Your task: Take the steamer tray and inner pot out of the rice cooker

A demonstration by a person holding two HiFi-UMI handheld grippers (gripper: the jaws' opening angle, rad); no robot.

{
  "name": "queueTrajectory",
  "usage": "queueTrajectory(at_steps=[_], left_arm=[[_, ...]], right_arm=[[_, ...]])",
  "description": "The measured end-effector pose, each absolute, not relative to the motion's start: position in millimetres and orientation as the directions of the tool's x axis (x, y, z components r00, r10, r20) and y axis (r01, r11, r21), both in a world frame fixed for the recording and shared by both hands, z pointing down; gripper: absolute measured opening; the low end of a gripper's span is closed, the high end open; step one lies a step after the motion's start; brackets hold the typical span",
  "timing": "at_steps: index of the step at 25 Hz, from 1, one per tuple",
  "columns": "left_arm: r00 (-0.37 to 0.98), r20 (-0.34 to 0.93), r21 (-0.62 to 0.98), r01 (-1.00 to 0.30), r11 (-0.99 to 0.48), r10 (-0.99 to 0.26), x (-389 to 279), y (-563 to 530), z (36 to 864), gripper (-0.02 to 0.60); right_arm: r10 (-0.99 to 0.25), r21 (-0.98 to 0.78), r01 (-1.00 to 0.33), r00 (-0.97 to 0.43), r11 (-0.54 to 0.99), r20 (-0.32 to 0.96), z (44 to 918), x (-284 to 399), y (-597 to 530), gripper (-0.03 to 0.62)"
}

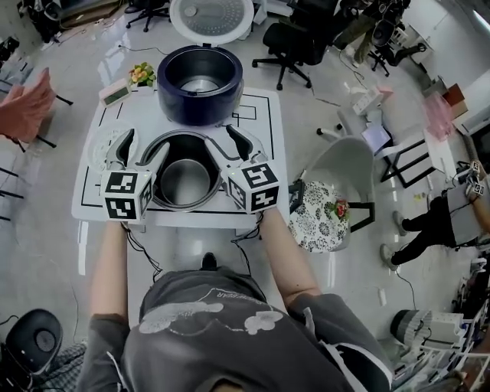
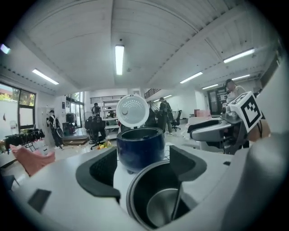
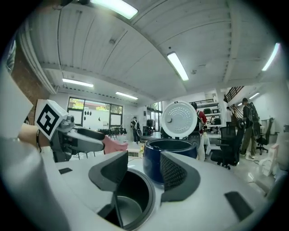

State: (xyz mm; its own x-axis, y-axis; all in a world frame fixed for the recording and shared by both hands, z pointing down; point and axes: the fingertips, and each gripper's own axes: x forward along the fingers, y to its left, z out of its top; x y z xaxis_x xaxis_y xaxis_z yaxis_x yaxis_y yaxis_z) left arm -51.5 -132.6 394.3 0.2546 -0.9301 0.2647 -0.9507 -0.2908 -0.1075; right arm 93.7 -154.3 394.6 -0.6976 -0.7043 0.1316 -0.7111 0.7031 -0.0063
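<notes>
The dark blue rice cooker stands at the back of the white table, its round white lid swung up and its body hollow. The dark metal inner pot sits on the table in front of it. My left gripper hovers over the pot's left rim, open, and nothing is between its pads. My right gripper hovers over the right rim, also open and holding nothing. In the left gripper view the pot lies below the jaws, with the cooker beyond. The right gripper view shows the pot and cooker likewise.
A pale round thing lies at the table's left, partly under my left gripper. A small flower pot and a little display unit sit at the back left. A chair with a floral cushion stands close on the right.
</notes>
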Motion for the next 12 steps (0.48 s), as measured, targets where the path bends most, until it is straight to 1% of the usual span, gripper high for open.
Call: queueTrajectory(at_steps=[3,6,9,10,12], left_arm=[[0.278,0.195,-0.097,-0.949,-0.3,-0.941,-50.8,-117.7,378.0,0.367],[0.29,0.114,-0.111,-0.947,-0.302,-0.95,-57.7,-95.2,363.0,0.365],[0.284,0.09,-0.133,-0.946,-0.294,-0.955,-70.9,-69.9,359.5,0.357],[0.28,0.09,-0.132,-0.948,-0.29,-0.956,-75.8,-61.9,360.4,0.333],[0.272,0.088,-0.119,-0.952,-0.281,-0.958,-83.9,-46.5,363.1,0.258]], right_arm=[[-0.713,-0.025,-0.717,-0.697,0.697,0.081,382.5,87.8,-140.8,0.233],[-0.739,-0.007,-0.74,-0.673,0.673,0.038,370.9,84.4,-125.1,0.221],[-0.769,0.026,-0.768,-0.639,0.64,0.016,364.4,81.6,-107.0,0.165],[-0.777,0.032,-0.776,-0.629,0.629,0.012,363.5,80.9,-101.1,0.15],[-0.794,0.032,-0.793,-0.608,0.608,0.003,362.2,81.1,-89.8,0.127]])
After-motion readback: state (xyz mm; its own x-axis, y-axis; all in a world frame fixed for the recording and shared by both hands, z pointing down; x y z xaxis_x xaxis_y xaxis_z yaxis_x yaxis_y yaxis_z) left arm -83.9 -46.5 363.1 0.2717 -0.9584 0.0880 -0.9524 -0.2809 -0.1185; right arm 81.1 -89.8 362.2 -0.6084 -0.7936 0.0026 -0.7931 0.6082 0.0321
